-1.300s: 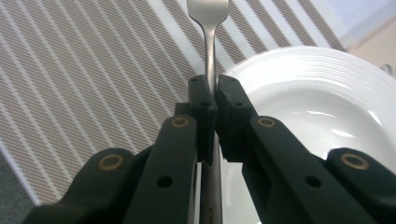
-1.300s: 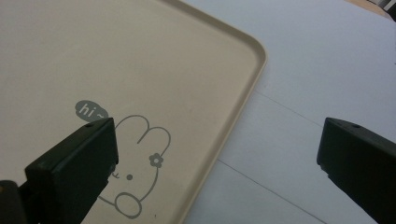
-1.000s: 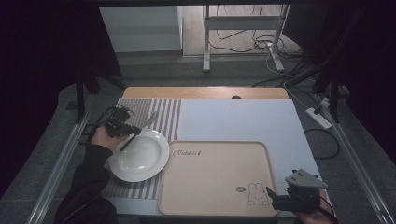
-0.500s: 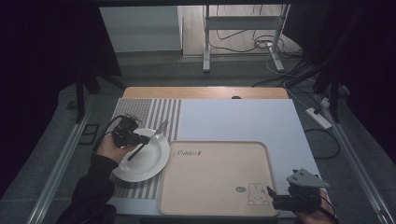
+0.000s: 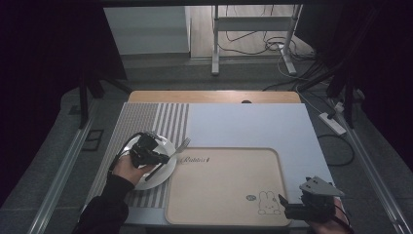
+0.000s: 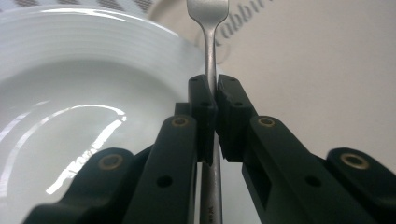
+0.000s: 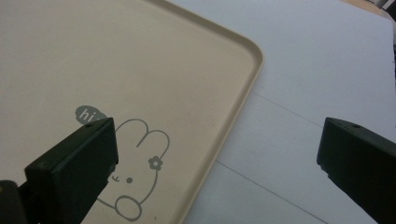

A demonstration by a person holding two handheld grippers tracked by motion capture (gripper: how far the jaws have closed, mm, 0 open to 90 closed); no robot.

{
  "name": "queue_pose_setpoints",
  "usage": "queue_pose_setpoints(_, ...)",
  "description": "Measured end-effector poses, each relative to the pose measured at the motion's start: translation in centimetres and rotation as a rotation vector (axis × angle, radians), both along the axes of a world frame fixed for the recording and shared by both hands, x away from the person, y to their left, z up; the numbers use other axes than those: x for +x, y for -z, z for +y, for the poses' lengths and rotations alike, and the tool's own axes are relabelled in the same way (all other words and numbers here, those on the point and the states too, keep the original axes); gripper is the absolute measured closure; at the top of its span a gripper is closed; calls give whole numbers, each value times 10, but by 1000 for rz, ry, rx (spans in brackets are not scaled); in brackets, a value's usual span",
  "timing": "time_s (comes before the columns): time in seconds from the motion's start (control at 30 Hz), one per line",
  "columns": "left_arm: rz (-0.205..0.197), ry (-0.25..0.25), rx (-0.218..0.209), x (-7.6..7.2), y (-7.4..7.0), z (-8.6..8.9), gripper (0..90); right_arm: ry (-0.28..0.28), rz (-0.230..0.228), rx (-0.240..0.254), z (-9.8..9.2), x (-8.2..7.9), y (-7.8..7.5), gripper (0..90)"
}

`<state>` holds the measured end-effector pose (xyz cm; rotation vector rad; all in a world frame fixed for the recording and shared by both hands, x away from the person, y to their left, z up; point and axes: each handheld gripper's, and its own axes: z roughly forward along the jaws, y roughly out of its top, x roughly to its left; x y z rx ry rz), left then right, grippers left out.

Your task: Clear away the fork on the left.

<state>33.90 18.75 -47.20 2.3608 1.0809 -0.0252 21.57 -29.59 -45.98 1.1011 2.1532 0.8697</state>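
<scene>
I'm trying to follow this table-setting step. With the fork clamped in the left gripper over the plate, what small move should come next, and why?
Probably carry the fork a little further toward the beige tray. The left gripper is shut on its handle, its tines already reach past the white plate rim over the tray's edge, and the tray lies bare.

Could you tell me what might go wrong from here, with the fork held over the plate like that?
1. The left tool pinches only the thin handle of the fork, so it might pivot or slip out.
2. The fork hangs above the white plate, right at the beige tray edge; a dip could knock the plate rim or catch the tray lip.
3. The right tool, open, sits by the tray's near corner and could nudge it if it moves.
</scene>
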Motion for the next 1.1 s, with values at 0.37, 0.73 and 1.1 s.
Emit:
queue_pose_setpoints(0.37,22,72,-28,-20,8,-36,853,-9,0,0,0,0,0,0)
queue_pose_setpoints(0.73,40,119,-3,-38,17,-70,853,-16,2,-6,1,-1,0,0)
queue_pose_setpoints(1.1,68,168,63,-41,34,-91,844,-20,2,-9,1,-1,0,0)
